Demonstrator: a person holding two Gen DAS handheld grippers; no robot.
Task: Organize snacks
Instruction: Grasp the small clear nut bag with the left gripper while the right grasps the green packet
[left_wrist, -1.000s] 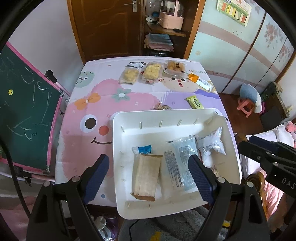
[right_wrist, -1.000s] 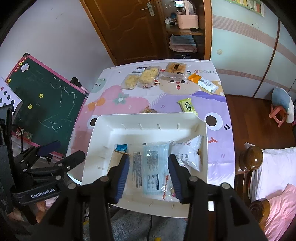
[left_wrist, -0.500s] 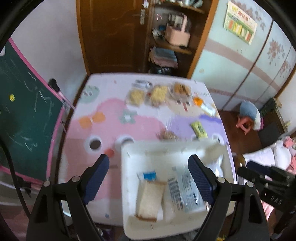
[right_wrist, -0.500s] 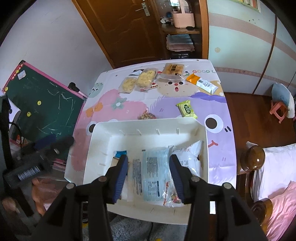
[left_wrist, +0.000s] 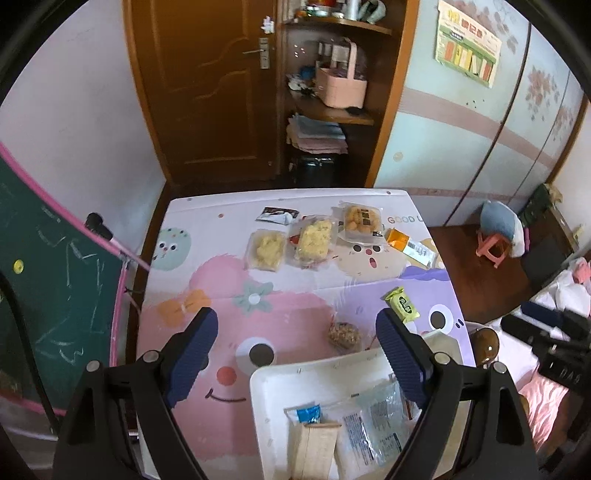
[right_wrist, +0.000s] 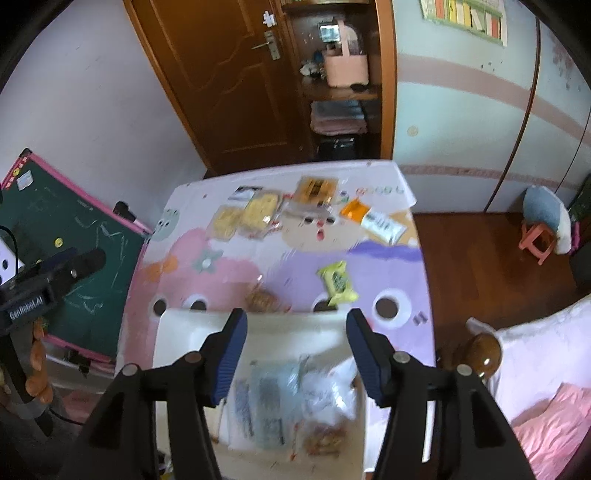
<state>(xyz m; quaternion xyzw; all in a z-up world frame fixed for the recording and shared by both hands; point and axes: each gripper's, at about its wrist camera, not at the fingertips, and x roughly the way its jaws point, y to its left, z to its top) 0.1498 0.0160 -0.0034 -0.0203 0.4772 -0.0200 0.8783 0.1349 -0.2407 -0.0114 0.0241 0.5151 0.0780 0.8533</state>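
Observation:
A white tray (left_wrist: 269, 380) at the table's near edge holds several snack packets, among them a tan bar (left_wrist: 314, 450) and clear bags (left_wrist: 380, 421); the tray also shows in the right wrist view (right_wrist: 177, 332). On the cartoon tablecloth lie a brown round snack (left_wrist: 344, 335), a green-yellow packet (left_wrist: 402, 305), an orange-white packet (left_wrist: 409, 246) and three clear packs of yellow pastries (left_wrist: 312, 242). My left gripper (left_wrist: 293, 362) is open and empty above the tray's far edge. My right gripper (right_wrist: 293, 354) is open and empty above the tray.
A green chalkboard (left_wrist: 44, 295) leans at the table's left. A brown door (left_wrist: 207, 85) and a shelf with a pink basket (left_wrist: 341, 86) stand behind the table. A bed with pink bedding (right_wrist: 546, 398) and a pink stool (left_wrist: 493, 249) are on the right.
Both grippers have tilted up and back, so the tray has slid toward the bottom of each view and more of the far table and room shows. Both stay open and empty.

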